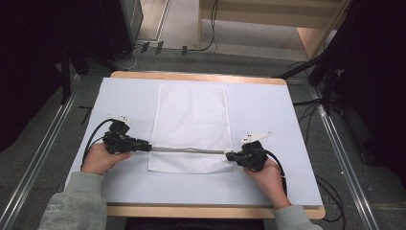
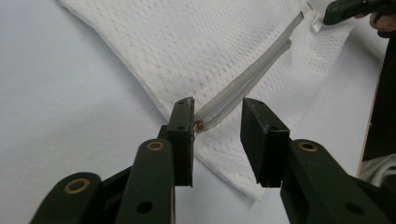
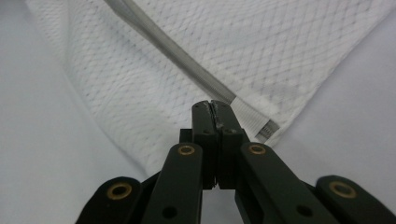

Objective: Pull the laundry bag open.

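A white mesh bag (image 1: 191,115) lies flat on the white table (image 1: 268,105), with a grey zipper (image 1: 189,150) running across near its front end. My left gripper (image 1: 147,145) is at the zipper's left end. In the left gripper view it (image 2: 218,105) stands open, and the small metal zipper pull (image 2: 200,125) sits beside the inner face of one jaw, with the pads off it. My right gripper (image 1: 229,155) is at the zipper's right end. In the right gripper view it (image 3: 213,106) is shut on the bag's edge, next to the zipper's white end tab (image 3: 254,119).
The table's wooden front edge (image 1: 215,211) is close to the person's sleeves. Bare white tabletop lies on both sides of the bag. Beyond the table are floor rails (image 1: 43,153), cables (image 1: 330,191) and dark stands (image 1: 325,72).
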### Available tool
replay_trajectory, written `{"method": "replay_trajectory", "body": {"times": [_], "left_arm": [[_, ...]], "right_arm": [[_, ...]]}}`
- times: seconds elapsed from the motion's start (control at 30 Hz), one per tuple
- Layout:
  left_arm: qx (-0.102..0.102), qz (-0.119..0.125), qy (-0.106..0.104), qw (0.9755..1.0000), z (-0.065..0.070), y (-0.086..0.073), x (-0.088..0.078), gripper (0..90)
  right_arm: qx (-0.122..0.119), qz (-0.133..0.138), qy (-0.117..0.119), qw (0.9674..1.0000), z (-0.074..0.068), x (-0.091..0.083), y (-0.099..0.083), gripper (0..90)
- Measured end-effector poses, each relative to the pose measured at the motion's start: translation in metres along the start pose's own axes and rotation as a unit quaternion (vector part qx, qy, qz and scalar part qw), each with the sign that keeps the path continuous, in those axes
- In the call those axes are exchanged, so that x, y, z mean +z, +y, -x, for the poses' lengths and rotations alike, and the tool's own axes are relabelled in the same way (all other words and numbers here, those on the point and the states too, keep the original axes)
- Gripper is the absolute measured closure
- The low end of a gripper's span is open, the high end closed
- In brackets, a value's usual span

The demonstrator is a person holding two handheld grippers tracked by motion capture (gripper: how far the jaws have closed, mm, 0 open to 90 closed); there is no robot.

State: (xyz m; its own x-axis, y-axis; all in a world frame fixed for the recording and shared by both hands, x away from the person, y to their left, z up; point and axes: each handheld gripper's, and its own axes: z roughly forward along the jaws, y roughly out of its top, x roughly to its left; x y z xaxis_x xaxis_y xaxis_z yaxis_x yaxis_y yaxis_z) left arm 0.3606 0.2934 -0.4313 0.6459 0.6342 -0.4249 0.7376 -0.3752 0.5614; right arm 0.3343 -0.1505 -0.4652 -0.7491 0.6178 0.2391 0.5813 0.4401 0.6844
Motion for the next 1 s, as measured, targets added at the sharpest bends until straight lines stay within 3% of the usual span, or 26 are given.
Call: {"method": "replay_trajectory", "body": {"times": [0.33, 0.5, 0.67, 1.0], "left_arm": [[0.007, 0.031, 0.05, 0.9982, -0.002, -0.001, -0.006, 45.1], [0.008, 0.057, 0.071, 0.9958, -0.006, -0.002, -0.011, 40.1], [0.013, 0.061, 0.087, 0.9943, -0.008, -0.003, -0.013, 37.0], [0.017, 0.067, 0.108, 0.9917, -0.012, -0.005, -0.02, 36.4]], "right_arm": [[-0.018, -0.029, 0.014, 0.9993, -0.016, 0.003, -0.014, 90.0], [-0.009, -0.029, 0.02, 0.9993, -0.016, -0.003, -0.019, 90.0], [-0.008, 0.002, 0.02, 0.9998, -0.013, -0.011, -0.013, 86.0], [-0.001, 0.036, -0.009, 0.9993, 0.007, -0.026, -0.004, 69.3]]}}
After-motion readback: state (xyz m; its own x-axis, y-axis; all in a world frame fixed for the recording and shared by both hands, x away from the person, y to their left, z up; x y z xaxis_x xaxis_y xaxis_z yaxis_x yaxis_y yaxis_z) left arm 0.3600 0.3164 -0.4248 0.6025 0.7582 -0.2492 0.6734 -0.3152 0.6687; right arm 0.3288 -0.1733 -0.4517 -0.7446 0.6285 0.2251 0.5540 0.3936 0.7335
